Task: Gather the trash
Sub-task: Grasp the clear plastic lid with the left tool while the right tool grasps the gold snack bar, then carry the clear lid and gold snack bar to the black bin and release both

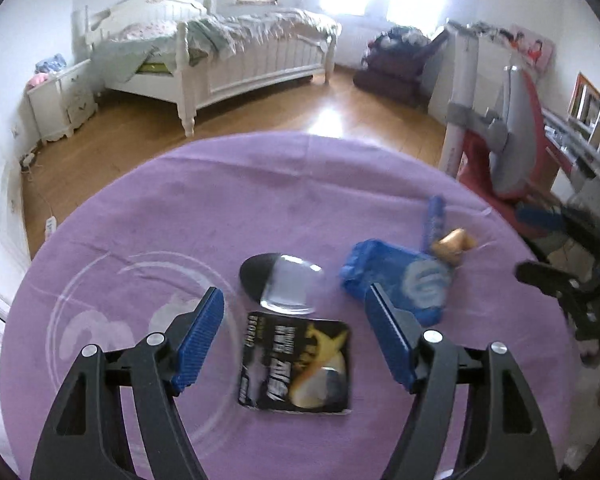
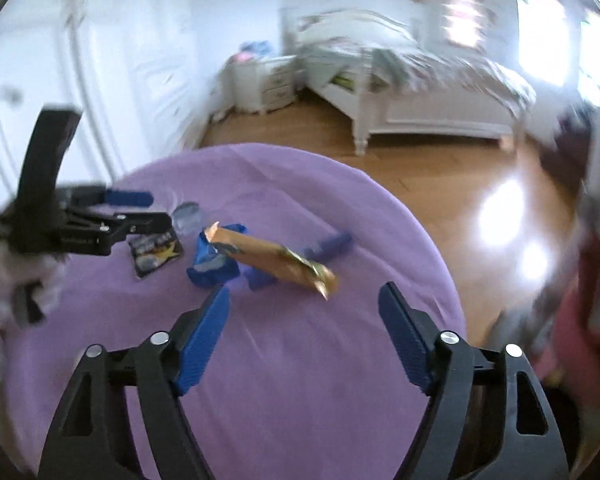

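Purple cloth [image 1: 284,200] covers the whole round table, and all the trash sits on it in one loose cluster. Closest to the left gripper [image 1: 296,328] is a black snack packet [image 1: 300,364] with a yellow figure printed on it, lying flat right between the spread blue pads [image 1: 204,332]. Nothing is touching it as far as I can tell, and the jaws are wide apart. Just past the packet there's a clear plastic lid thing [image 1: 284,284] with a dark half. To its right is a crumpled blue wrapper [image 1: 396,280], and a gold wrapper [image 1: 454,244] lies partly across the blue one, with a thin blue strip [image 1: 434,216] just behind them.

From the right wrist view the same pile shows further off: the blue wrapper [image 2: 214,264], the long gold wrapper [image 2: 272,260] lying diagonally over it, the black packet [image 2: 156,252] to the left under the other tool. The right gripper [image 2: 304,308] hovers above bare cloth, near the gold wrapper's end but not touching it, jaws also wide apart with nothing in them. This view is pretty motion-blurred, so fine detail is a wash.

Background is a bedroom: white bed [image 1: 220,52], white nightstand [image 1: 60,100], wood floor [image 1: 140,140].
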`<state>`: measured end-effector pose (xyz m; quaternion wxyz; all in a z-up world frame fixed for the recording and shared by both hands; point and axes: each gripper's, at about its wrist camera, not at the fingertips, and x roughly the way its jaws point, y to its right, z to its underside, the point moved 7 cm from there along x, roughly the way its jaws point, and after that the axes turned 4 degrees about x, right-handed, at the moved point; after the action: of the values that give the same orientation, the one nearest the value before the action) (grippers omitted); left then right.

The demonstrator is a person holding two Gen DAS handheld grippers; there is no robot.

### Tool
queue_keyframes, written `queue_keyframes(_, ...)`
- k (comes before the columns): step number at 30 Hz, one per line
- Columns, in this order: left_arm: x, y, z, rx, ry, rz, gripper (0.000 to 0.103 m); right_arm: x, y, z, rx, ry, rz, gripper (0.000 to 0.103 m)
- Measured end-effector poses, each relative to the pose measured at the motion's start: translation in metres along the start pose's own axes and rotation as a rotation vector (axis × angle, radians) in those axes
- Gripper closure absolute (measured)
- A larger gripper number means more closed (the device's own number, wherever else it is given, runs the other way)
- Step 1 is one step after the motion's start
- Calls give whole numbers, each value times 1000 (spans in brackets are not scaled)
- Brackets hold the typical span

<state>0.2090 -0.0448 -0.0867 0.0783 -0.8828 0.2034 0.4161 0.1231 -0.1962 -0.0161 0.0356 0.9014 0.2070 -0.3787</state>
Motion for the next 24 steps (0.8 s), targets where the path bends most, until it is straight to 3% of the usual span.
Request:
queue_keyframes(4,14,-4,2,6,-27,40,31,42,-13,-13,-143,-42,16,34)
queue_keyframes(9,24,-5,-2,41,-30,45,31,77,-19,-19,-182,-133,-7,63)
queue_keyframes(10,25,-5,-4,45,-29,48,32,78,-20,-21,-161,-139,-36,67)
queue_keyframes(12,25,-6,-5,40,-25,44,48,83,-21,-23,-119,-150,-78,79)
queue_keyframes(14,25,-8,-5,34,-22,44,49,85,-19,-24,-64,-164,-107,87)
queue_keyframes(19,15,-6,-2,47,1,33,49,72,-14,-15,128,-176,-188,88)
queue_keyframes(24,-7,-2,4,-24,45,73,49,45,-5,-13,320,-145,-286,88)
